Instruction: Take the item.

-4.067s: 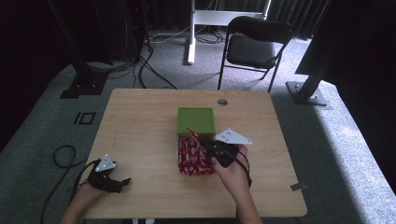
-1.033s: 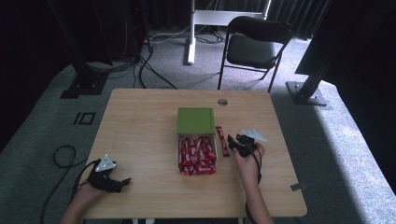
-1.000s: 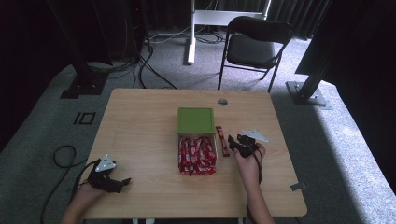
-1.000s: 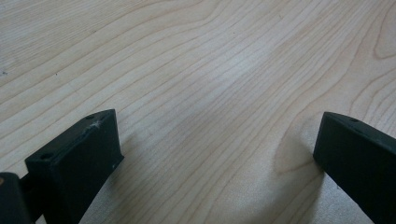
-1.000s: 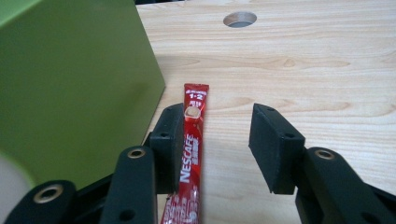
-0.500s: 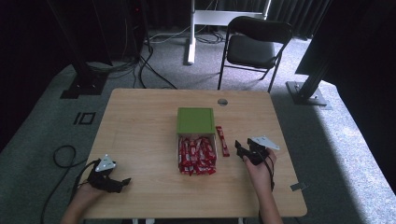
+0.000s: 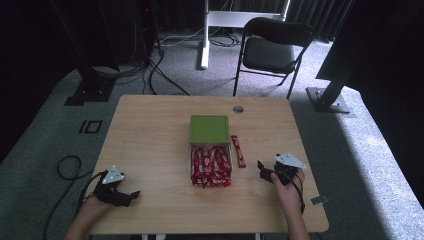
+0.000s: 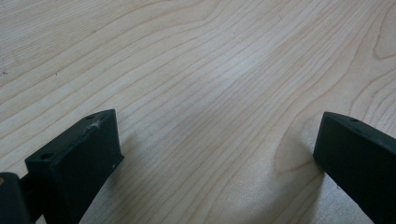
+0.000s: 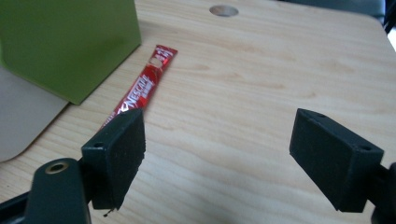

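A green box point(image 7: 209, 129) stands open at the table's middle, with several red sachets point(image 7: 211, 166) heaped in its tray just in front. One red Nescafe sachet point(image 7: 238, 151) lies alone on the wood to the right of the box; in the right gripper view this sachet point(image 9: 141, 87) lies beside the green box point(image 9: 65, 44). My right gripper point(image 7: 263, 170) rests open to the right of the single sachet, nothing between its jaws point(image 9: 219, 154). My left gripper point(image 7: 131, 196) sits open at the front left over bare wood point(image 8: 215, 154).
The wooden table point(image 7: 150, 130) has a round cable hole point(image 7: 238, 109) near its far edge. A black folding chair point(image 7: 272, 47) and stand bases sit on the carpet beyond. A cable point(image 7: 67, 167) loops off the table's left side.
My right gripper has drawn back right and toward the front edge, away from the single sachet it left beside the box. The left gripper has stayed put.
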A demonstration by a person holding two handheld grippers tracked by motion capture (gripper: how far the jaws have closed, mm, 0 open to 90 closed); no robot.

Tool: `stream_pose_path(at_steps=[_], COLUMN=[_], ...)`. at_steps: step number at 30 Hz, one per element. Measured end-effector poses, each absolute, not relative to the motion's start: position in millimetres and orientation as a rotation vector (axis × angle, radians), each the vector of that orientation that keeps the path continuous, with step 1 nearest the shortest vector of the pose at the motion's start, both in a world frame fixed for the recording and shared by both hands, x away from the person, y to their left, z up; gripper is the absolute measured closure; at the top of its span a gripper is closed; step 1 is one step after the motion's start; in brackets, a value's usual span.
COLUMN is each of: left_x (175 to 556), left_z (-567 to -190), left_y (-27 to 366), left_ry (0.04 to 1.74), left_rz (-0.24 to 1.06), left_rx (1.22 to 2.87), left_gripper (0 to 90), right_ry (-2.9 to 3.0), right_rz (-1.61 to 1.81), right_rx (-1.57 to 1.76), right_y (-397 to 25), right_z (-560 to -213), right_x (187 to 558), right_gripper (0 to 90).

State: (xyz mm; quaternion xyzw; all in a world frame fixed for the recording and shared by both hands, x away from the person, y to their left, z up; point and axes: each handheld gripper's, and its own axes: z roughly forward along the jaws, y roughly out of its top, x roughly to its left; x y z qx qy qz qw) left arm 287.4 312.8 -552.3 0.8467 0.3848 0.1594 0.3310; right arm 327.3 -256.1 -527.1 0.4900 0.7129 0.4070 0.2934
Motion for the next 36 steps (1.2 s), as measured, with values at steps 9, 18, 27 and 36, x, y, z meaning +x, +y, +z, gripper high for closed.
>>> stream_pose_path(at_steps=[9, 18, 27, 36], left_x=[287.5, 287.5, 287.5, 287.5], left_z=[-552.2, -552.2, -552.4, -552.4], left_y=[313.0, 313.1, 312.9, 312.9], left_ry=[1.002, 1.002, 1.003, 1.003], left_rz=[0.418, 0.419, 0.419, 0.419], left_rx=[2.217, 2.217, 2.213, 2.214], left_gripper=[1.5, 1.6, 1.5, 1.6], right_ry=[1.968, 1.996, 2.064, 2.11], right_rz=[1.059, 1.045, 1.024, 1.012], right_rx=[1.305, 1.303, 1.287, 1.272], right_y=[-267.8, -281.5, -289.7, -295.2], right_z=[-536.8, -544.1, -550.1, -555.4], right_x=[314.7, 300.7, 285.4, 272.8], right_gripper=[16.6, 13.7, 11.9, 10.8])
